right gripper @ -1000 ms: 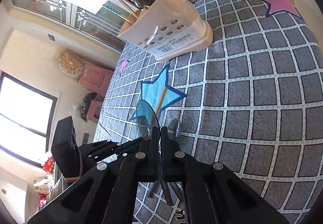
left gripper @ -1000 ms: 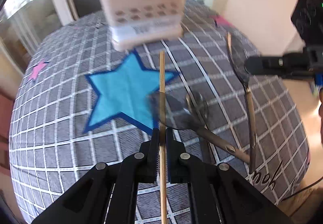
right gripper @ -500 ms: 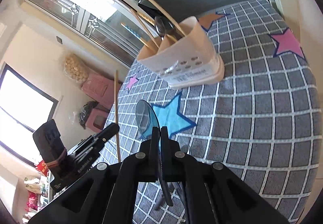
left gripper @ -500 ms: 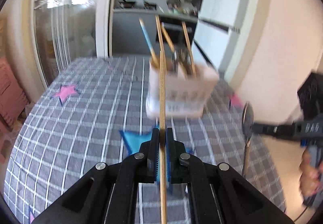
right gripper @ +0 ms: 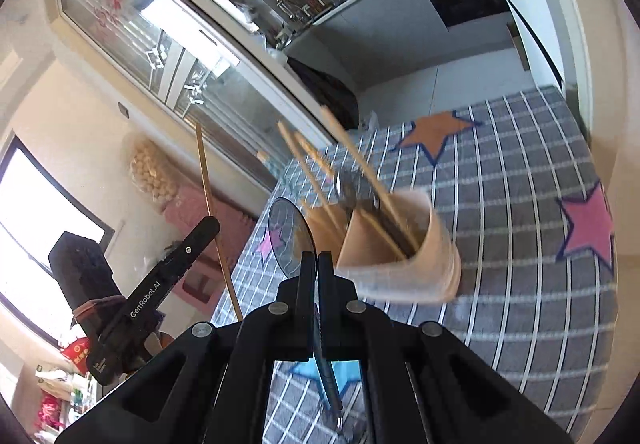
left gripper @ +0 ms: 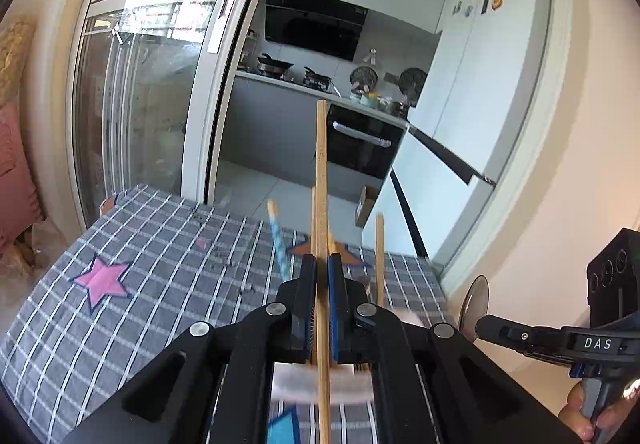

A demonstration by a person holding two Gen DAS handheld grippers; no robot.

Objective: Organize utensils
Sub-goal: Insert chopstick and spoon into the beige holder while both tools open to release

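Utensils are seen in both views, one in each gripper. In the left wrist view, a wooden chopstick (left gripper: 321,172) is pinched between the fingers (left gripper: 307,308) of the left gripper (left gripper: 321,272) and stands upright against the kitchen background, whereas a second ago it was held low over the blue star of the checked tablecloth (left gripper: 160,264). The utensil holder (left gripper: 320,380), then well ahead, is now seen blurred just below the fingers, its sticks showing on either side. At the right edge the right gripper (left gripper: 480,326) is seen with a spoon (left gripper: 474,300) raised. In the right wrist view, the right gripper's fingers (right gripper: 307,276) are pressed together on the spoon's handle, the bowl (right gripper: 290,240) rising above them; a second ago the spoon was held close above the table. The beige holder (right gripper: 404,252), filled with chopsticks and cutlery, stands on the table just ahead, nearer than before. On the left, the left gripper (right gripper: 208,224) is seen lifted with its chopstick (right gripper: 212,216) pointing up.
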